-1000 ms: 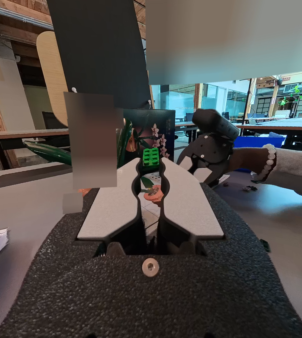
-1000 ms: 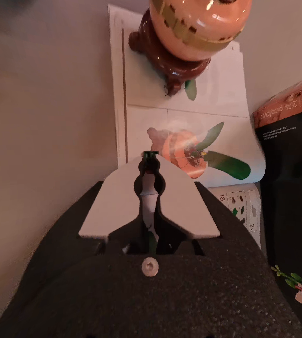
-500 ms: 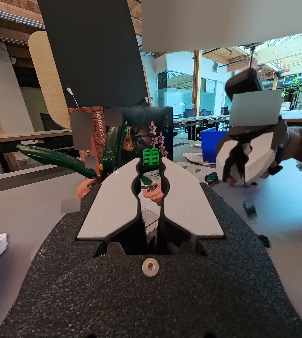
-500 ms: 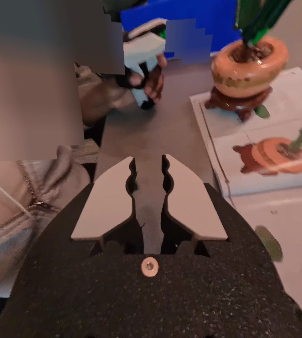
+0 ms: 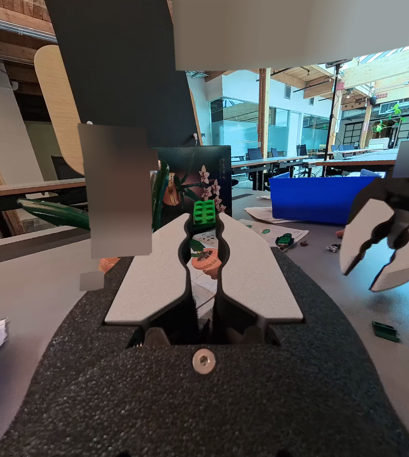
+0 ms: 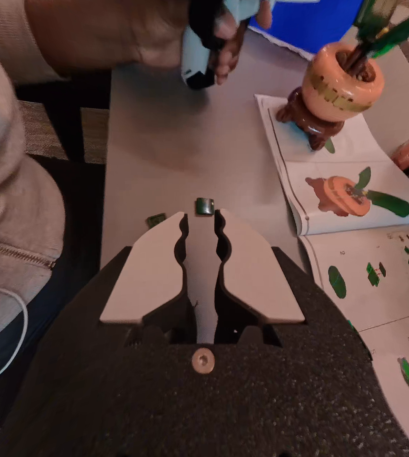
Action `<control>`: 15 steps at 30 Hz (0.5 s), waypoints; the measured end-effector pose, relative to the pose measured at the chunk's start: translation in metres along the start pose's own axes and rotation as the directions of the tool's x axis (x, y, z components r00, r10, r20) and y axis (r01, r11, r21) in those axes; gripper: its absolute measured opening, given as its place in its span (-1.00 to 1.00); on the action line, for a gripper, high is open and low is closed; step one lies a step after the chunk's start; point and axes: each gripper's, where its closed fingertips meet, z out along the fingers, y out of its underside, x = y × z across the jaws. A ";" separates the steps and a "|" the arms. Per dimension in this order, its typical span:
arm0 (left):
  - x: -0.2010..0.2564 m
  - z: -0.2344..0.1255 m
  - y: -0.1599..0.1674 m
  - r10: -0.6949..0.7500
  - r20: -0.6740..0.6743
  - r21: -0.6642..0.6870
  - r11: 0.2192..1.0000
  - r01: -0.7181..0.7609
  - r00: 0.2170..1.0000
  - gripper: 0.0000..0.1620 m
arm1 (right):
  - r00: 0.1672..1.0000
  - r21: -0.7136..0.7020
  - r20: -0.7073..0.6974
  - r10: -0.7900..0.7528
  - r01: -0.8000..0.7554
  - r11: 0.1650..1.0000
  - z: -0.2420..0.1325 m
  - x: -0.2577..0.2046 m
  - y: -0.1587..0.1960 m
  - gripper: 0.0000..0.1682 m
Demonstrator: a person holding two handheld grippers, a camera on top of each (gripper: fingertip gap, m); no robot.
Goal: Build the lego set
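Since half a second ago your right gripper [image 6: 199,214] has come down from the air toward the table [image 6: 164,153], and in the left wrist view it now hangs lower, at about three o'clock, with its tips toward the surface. Your left gripper [image 5: 204,217] has hardly moved.

Go through the scene from big to small. At twelve to one o'clock of the left wrist view stands the dark set box [image 5: 198,173], and the blue bin [image 5: 317,197] is at two o'clock. In the right wrist view the open instruction booklet [image 6: 361,247] fills three o'clock, and the peach pot model [image 6: 339,86] with its green leaves stands on the booklet's top page at one o'clock. The green brick [image 5: 204,213] is pinched between the tips of your left gripper, studs toward the camera. Your right fingers are spread a little and hold nothing. Just beyond their tips lies a small dark green piece [image 6: 204,206], and a second flat green piece [image 6: 156,219] lies at eleven o'clock beside the left fingertip.

I judge that the step now is to pick the dark green piece. Keep the right jaws apart, move forward until the piece sits between the tips, then close slowly. Such a small smooth piece may slide on the table, so come in low and straight. Hold the green brick steady meanwhile.
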 end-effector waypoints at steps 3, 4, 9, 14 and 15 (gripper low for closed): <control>0.011 0.000 0.003 0.015 -0.061 -0.032 0.999 -0.017 0.998 -0.81 | 0.999 -0.018 0.018 -0.048 0.048 0.999 0.006 0.007 0.005 -0.74; 0.015 0.000 0.005 0.016 -0.090 -0.048 0.999 -0.020 0.996 -0.81 | 0.989 -0.028 0.068 -0.131 0.133 0.991 0.007 0.004 0.005 -0.77; 0.034 0.005 0.012 0.059 -0.174 -0.086 0.993 -0.075 0.983 -0.81 | 0.897 -0.114 0.263 -0.354 0.394 0.912 0.015 0.013 0.009 -0.97; 0.035 0.003 0.012 0.050 -0.201 -0.086 0.994 -0.068 0.978 -0.81 | 0.830 -0.048 0.373 -0.415 0.464 0.885 0.017 0.004 0.004 -0.94; 0.035 0.003 0.011 0.029 -0.210 -0.090 0.995 -0.049 0.977 -0.81 | 0.809 -0.046 0.400 -0.430 0.486 0.873 0.016 0.004 0.005 -0.92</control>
